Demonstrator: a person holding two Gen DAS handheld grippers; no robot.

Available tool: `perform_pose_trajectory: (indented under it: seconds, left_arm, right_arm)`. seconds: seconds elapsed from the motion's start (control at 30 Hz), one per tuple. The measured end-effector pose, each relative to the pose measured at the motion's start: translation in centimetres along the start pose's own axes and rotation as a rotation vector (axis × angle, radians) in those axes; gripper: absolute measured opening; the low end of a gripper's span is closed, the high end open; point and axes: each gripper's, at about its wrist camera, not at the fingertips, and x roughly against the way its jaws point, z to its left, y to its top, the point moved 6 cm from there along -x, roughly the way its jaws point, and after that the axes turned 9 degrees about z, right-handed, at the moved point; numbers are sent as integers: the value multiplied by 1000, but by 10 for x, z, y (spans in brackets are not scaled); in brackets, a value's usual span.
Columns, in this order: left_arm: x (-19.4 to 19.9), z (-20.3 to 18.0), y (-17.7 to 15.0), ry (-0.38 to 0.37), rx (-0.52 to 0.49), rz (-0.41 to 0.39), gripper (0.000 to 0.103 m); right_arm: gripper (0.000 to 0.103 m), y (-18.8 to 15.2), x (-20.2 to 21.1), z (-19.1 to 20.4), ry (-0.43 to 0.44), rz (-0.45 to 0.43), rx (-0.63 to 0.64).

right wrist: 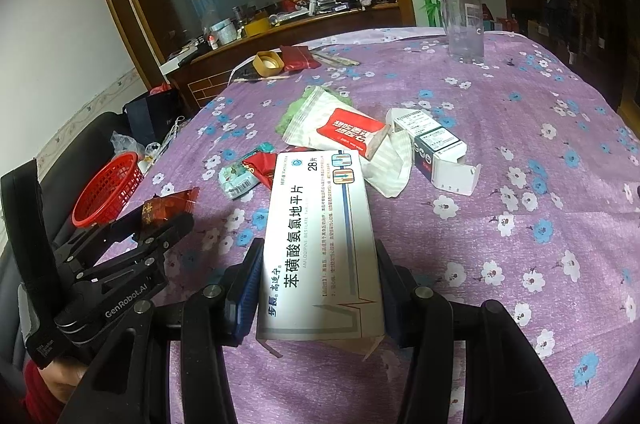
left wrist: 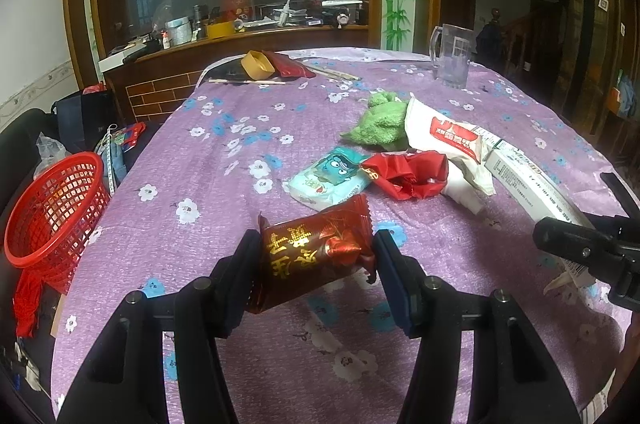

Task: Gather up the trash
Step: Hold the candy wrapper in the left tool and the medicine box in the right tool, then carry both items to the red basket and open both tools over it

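My left gripper (left wrist: pixel 316 256) is shut on a dark red snack wrapper (left wrist: pixel 312 256) with gold writing, held just above the purple flowered tablecloth (left wrist: pixel 208 183). My right gripper (right wrist: pixel 320 264) is shut on a long white medicine box (right wrist: pixel 320 244) with blue print. The red mesh basket (left wrist: pixel 52 216) stands at the table's left edge, also in the right wrist view (right wrist: pixel 108 187). On the table lie a teal tissue pack (left wrist: pixel 332 179), a crumpled red wrapper (left wrist: pixel 408 171), a white pouch with a red label (left wrist: pixel 448 139) and a small open box (right wrist: pixel 436 151).
A green cloth (left wrist: pixel 380 123) lies mid-table. A clear plastic jug (left wrist: pixel 452 55) stands at the far right. A yellow tape roll (left wrist: pixel 258 65), a red packet and chopsticks lie at the far edge. A cluttered wooden cabinet (left wrist: pixel 240 35) stands behind; bags sit on the floor at left.
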Motion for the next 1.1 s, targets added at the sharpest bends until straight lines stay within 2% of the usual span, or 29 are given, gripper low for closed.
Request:
perform_pose_trajectory:
  seconds: [0.7,0.93,1.1]
  left_arm:
    - [13,15,2,4,18,-5,57]
    - [39,58,18,47,69,-38,57]
    - [53,119,24,101,142,-39,57]
  right_arm:
    - [55,6,-4,8,10,19,33]
    - [55,28,-2,39,69,44,103]
    - [55,46,-11,89,135,88,203]
